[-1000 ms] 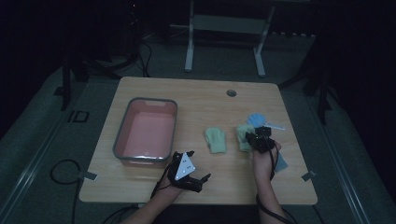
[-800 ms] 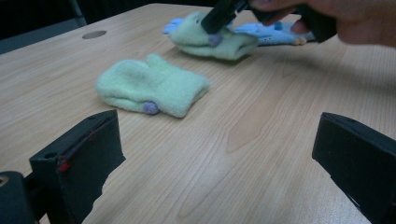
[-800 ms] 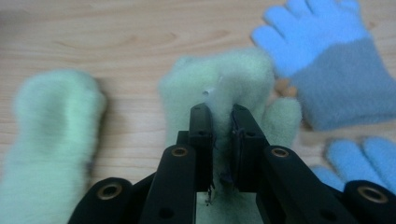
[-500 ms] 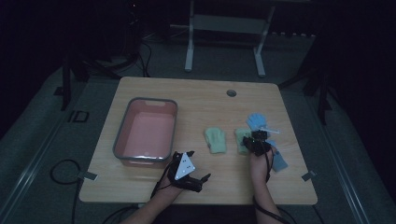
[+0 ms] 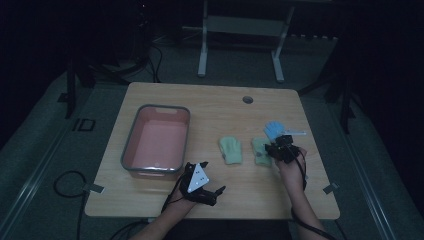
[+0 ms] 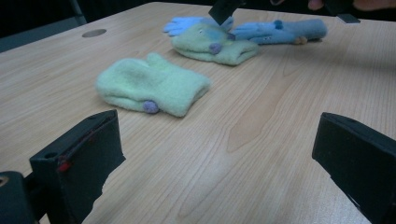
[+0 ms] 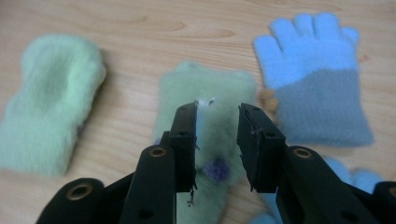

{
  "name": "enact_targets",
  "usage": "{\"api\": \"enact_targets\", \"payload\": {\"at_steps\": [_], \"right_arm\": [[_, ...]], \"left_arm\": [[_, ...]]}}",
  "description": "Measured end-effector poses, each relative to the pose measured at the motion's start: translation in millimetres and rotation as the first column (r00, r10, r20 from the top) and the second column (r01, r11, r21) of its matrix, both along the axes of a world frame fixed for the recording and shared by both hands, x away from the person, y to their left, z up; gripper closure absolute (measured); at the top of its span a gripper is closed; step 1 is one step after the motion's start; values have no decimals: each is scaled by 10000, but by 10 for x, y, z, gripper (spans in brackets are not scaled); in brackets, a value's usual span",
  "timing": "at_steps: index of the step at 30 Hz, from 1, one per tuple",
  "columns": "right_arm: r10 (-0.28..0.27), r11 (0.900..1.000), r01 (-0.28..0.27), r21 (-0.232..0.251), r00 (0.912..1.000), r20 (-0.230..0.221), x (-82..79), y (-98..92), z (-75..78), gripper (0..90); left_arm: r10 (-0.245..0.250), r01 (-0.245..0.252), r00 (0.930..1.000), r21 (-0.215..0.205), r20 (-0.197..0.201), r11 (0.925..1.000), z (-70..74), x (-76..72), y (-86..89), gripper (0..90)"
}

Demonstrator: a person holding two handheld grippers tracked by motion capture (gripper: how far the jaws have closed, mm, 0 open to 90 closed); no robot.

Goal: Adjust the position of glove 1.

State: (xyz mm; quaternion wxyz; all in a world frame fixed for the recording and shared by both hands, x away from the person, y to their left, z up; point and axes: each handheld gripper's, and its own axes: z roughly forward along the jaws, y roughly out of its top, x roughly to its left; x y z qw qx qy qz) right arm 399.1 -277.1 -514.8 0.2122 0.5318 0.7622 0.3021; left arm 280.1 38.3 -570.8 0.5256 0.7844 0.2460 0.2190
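Right gripper [image 7: 215, 142] hovers directly above the middle green mitten [image 7: 208, 135], fingers [image 7: 184, 140] pointing down at it. The jaws have just been opening; they now stand a small way apart, with the mitten's fleece and its purple pompom showing through the gap below them. The pads are not pressing on the fabric. In the high view the right gripper [image 5: 281, 150] sits at the right-hand part of the tabletop [image 5: 210, 107], over that same mitten [image 5: 260, 151].

A second green mitten [image 5: 230, 150] lies flat just to the left of the first, apart from it (its own purple pompom shows in the left gripper view). A blue glove [image 7: 314, 74] lies flat just right of the middle mitten, fingers spread, cuff a greyer blue. Another piece of blue fabric [image 7: 348, 179] lies under the right gripper's body, partly hidden.

Left gripper [image 5: 200, 182] rests low near the front edge of the tabletop, beside the pink tray [image 5: 131, 145] with a grey rim. Its fingers [image 6: 77, 163] are spread wide, nothing between them, aimed across the bare wood towards the mittens.
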Motion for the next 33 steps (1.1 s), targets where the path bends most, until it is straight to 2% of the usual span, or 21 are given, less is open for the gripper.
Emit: {"api": "enact_targets", "payload": {"at_steps": [3, 7, 9, 12, 14, 17, 20, 23, 26, 28, 30, 33], "right_arm": [[648, 9978, -649, -157, 9979, -77, 10, -63, 26, 665], [830, 9957, -843, -373, 9959, -350, 36, -143, 52, 635], [1024, 9933, -1041, -509, 9941, -348, 40, -164, 68, 635], [1511, 9872, -1529, -452, 9877, -406, 53, -178, 64, 635], [1606, 9846, -1637, -617, 9857, -516, 67, -169, 47, 635], [1777, 9818, -1814, -563, 9820, -640, 96, -149, 13, 635], [1769, 9832, -1794, -340, 9820, -668, 134, -111, -15, 634], [1779, 9831, -1801, -332, 9822, -603, 159, -37, -53, 633], [1625, 9831, -1676, -731, 9841, -714, 193, 29, -147, 620], [1311, 9847, -1392, -1047, 9881, -802, 203, 56, -229, 619], [997, 9915, -1057, -761, 9919, -791, 199, 49, -243, 633], [986, 9915, -1038, -789, 9929, -669, 178, 67, -258, 680]], "left_arm": [[-7, 7, 10000, -23, -22, 10000, 0, 2, 2, 18], [-9, 9, 10000, -8, 7, 10000, 0, 0, 1, 18], [-4, 4, 10000, -21, -4, 10000, 0, 1, 2, 18], [13, -13, 10000, 17, 10, 10000, 0, 0, 0, 18], [21, -21, 10000, 12, 22, 10000, 0, -1, -1, 18], [30, -30, 10000, -15, -1, 10000, 0, 0, 1, 18], [31, -31, 10000, -28, -15, 10000, 0, 2, 2, 18], [41, -41, 10000, -18, 1, 10000, -1, 1, 0, 18], [18, -18, 10000, -21, -12, 10000, 0, 2, 2, 18], [7, -7, 10000, -15, -11, 10000, 0, 1, 2, 18], [-5, 5, 10000, 17, 4, 10000, 0, -1, 0, 18], [-29, 29, 10000, 9, 14, 10000, 0, -2, -2, 18]]}}
